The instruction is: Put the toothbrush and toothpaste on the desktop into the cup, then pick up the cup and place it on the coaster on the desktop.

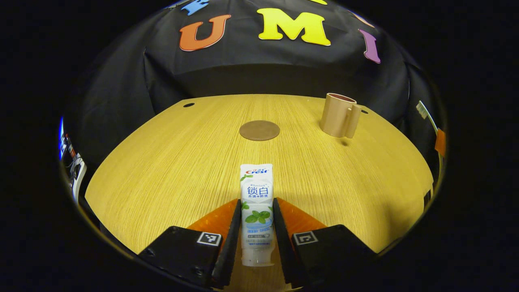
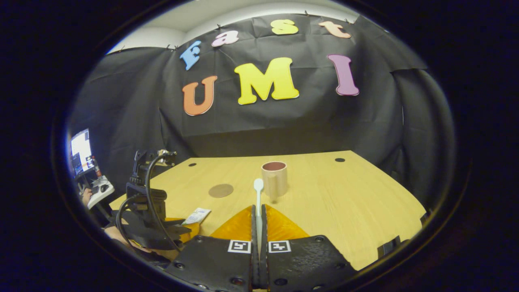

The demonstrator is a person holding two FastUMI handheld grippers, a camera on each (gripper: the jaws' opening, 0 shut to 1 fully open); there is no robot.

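Wood-grain desktop (image 1: 170, 162), matt. Glossy plastic toothpaste (image 1: 256, 202) tube. Smooth matt plastic-looking cup (image 1: 338, 115). Flat matt coaster (image 1: 259, 130). Smooth plastic toothbrush (image 2: 258, 198). Wrinkled cloth wall (image 2: 284, 121).

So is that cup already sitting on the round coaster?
No, the cup stands on bare wood toward the back right of the table, apart from the coaster in the left gripper view.
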